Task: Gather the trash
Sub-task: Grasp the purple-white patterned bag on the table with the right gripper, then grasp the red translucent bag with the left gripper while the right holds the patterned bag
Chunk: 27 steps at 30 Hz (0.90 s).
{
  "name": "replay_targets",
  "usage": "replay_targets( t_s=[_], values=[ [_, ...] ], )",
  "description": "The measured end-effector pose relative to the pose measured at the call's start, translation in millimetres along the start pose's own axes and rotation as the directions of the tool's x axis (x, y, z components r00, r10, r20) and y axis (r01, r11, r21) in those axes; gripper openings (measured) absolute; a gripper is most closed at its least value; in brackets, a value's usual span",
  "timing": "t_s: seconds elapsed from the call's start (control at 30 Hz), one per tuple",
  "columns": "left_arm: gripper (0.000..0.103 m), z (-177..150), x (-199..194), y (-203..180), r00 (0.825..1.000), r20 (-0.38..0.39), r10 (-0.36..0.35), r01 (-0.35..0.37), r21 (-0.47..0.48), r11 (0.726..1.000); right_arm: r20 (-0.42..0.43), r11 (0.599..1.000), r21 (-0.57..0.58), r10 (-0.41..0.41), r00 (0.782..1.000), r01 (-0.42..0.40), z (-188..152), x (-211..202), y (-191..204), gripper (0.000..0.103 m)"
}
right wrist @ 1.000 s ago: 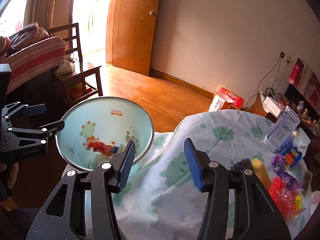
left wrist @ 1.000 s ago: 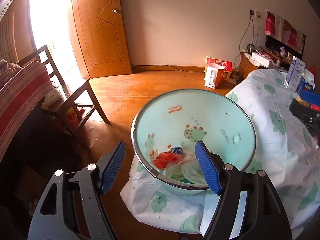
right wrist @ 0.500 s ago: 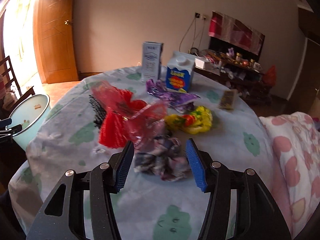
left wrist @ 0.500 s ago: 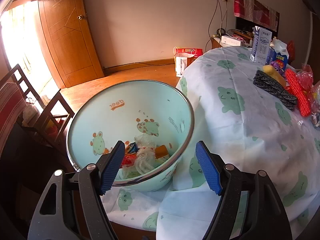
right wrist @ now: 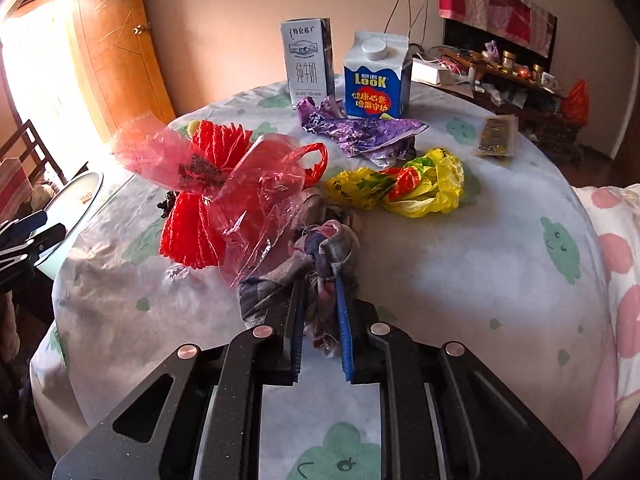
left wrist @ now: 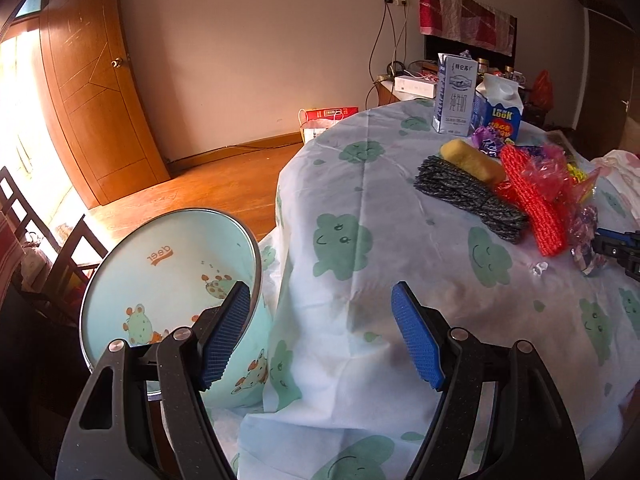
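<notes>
Plaid rag, crumpled on the table beside a red bag, is pinched between the right gripper's nearly closed blue pads; left gripper wide apart, empty, beside the bin.

Both grippers, left and right: black frames, round silver screws, ribbed blue pads; markings indiscernible.
</notes>
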<state>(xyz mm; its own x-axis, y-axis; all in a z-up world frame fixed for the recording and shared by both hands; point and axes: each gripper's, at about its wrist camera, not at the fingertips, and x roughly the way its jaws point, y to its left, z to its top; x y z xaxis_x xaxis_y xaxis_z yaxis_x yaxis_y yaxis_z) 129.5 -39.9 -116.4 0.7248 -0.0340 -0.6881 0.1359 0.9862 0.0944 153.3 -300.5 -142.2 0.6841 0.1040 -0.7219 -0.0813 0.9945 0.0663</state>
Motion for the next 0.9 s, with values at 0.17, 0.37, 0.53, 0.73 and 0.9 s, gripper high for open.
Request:
replay_targets(
  t_s=[0.17, 0.37, 0.53, 0.73, 0.9],
  values=[
    [0.072, 7, -2, -24, 1.000, 0.010, -0.027, 0.026, 0.032, 0.999, 0.070, 0.996, 0.090, -0.027, 0.997, 0.021, -2, -22, -20, 0.015],
    [0.072, 14, -5, -50, 0.998, 0.022, -0.064, 0.063, 0.055, 0.996, 0.119, 0.980, 0.186, -0.100, 0.988, 0.077, -8, -40, -61, 0.015],
    [0.072, 24, -19, -76, 0.992, 0.061, -0.111, 0.106, 0.087, 0.991, 0.140, 0.978, 0.170, -0.149, 0.979, 0.124, -23, -54, -69, 0.015],
    [0.072, 36, -20, -109, 0.986, 0.082, -0.145, 0.134, 0.124, 0.983, 0.180, 0.974, 0.158, -0.189, 0.965, 0.162, -37, -66, -75, 0.015],
    [0.051, 47, -5, -128, 0.978, 0.051, -0.202, 0.195, 0.127, 0.973, 0.191, 0.980, 0.137, -0.171, 0.967, 0.146, -41, -64, -67, 0.015]
  ],
)
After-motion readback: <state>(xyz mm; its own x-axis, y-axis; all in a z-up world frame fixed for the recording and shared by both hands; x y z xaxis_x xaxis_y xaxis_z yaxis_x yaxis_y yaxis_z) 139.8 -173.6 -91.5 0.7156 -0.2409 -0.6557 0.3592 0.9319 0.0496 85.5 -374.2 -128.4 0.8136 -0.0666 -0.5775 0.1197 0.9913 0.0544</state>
